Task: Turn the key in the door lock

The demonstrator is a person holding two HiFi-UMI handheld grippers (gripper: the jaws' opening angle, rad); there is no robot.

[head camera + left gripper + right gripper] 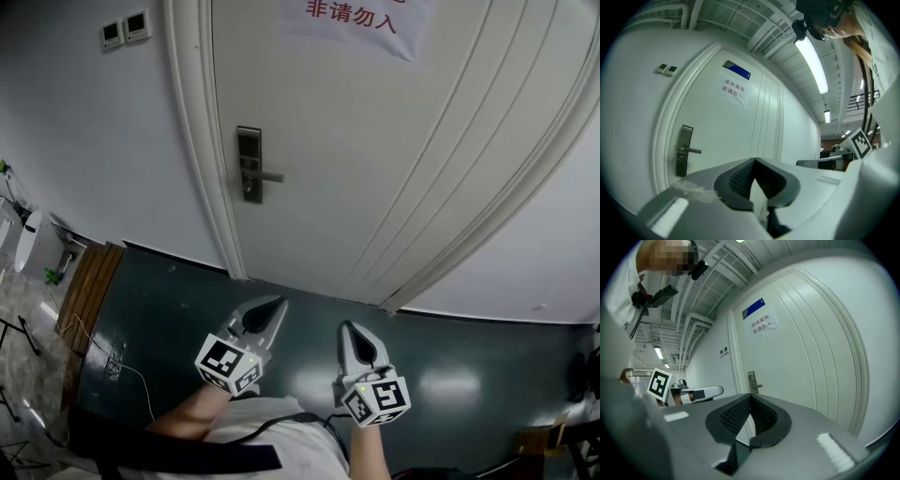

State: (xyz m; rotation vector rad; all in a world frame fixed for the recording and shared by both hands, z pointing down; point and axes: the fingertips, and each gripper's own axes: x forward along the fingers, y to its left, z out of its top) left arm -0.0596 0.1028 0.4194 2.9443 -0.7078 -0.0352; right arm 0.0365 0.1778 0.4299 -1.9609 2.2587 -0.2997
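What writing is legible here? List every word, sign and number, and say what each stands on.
"库房重地 非请勿入", red print, on the paper notice stuck to the door.
Blue plate above the notice: too small to read.
Two wall panels left of the door: displays too small to read.

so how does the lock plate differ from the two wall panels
Colour: the lock plate is dark metal; the wall panels are pale. Shape: the lock plate is one tall strip with a lever; the wall panels are two small squares side by side. Place: lock plate on the door, wall panels higher, left of the frame. Both sit flat.
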